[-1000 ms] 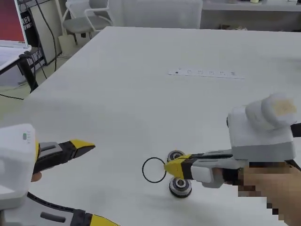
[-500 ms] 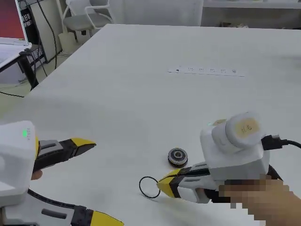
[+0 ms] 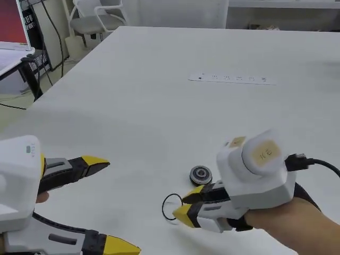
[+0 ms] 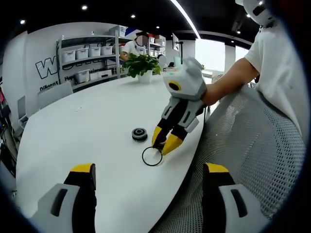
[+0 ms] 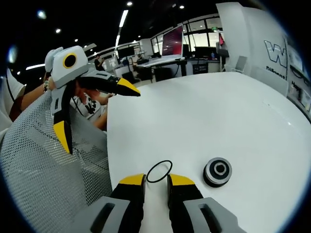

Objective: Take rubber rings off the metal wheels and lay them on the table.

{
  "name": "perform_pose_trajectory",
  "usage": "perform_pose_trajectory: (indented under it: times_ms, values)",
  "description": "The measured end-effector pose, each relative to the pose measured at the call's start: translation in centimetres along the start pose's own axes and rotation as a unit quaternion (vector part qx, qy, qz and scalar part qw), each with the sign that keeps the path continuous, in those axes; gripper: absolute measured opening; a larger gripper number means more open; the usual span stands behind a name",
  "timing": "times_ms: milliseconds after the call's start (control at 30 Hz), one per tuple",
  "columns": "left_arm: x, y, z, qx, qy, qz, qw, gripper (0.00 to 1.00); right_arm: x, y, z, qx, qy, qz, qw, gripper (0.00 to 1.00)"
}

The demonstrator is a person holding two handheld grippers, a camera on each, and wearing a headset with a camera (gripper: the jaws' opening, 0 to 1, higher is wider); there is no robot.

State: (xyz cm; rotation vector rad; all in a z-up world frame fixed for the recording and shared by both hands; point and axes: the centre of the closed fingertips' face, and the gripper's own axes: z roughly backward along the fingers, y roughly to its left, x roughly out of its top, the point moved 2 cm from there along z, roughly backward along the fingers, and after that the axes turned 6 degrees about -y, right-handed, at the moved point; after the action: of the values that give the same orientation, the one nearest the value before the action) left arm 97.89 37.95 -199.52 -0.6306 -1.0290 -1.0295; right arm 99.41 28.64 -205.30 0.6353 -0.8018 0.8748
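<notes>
Rubber ring [image 3: 163, 207] flat on the white table [image 3: 159, 95], off the metal wheel [image 3: 201, 174] and near it, at its 7 o'clock in the head view. At 9 o'clock of the ring, left gripper [image 3: 121, 205], jaws spread wide, nothing between them. At 3 o'clock of the ring, right gripper [image 3: 179, 207], tips low beside the ring's rim.

Right gripper view: own jaws parted by a narrow gap with bare table between, clamping nothing; ring's near rim right at the tips; wheel at 2 o'clock, apart from ring and jaws; left gripper at 10 o'clock above grey mesh [image 5: 34, 160], past the table edge.

Left gripper view: ring close to the near table edge, mesh beyond that edge at 3 o'clock, potted plant [image 4: 141, 64] far across at 12.

Head view: white power strip [image 3: 232, 79] at 12 o'clock, well apart from the wheel, wide bare surface between. Left table edge slanting from 9 to 11 o'clock, office chair [image 3: 95, 21] beyond it.
</notes>
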Motion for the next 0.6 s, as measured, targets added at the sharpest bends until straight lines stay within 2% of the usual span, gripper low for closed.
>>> perform_pose_trajectory:
  times_ms: [100, 267, 600]
  values:
    - [0.0, 0.0, 0.0, 0.001, 0.000, 0.000, 1.0000, 0.89, -0.4, 0.3, -0.2, 0.004, 0.019, 0.040, 0.9990, 0.20]
    - [0.0, 0.1, 0.0, 0.002, 0.001, -0.003, 1.0000, 0.87, -0.3, 0.5, -0.3, 0.005, 0.021, 0.062, 0.9978, 0.23]
    - [0.0, 0.1, 0.1, 0.003, 0.002, -0.003, 1.0000, 0.86, 1.0, -1.2, 0.8, -0.017, -0.006, 0.033, 0.9993, 0.24]
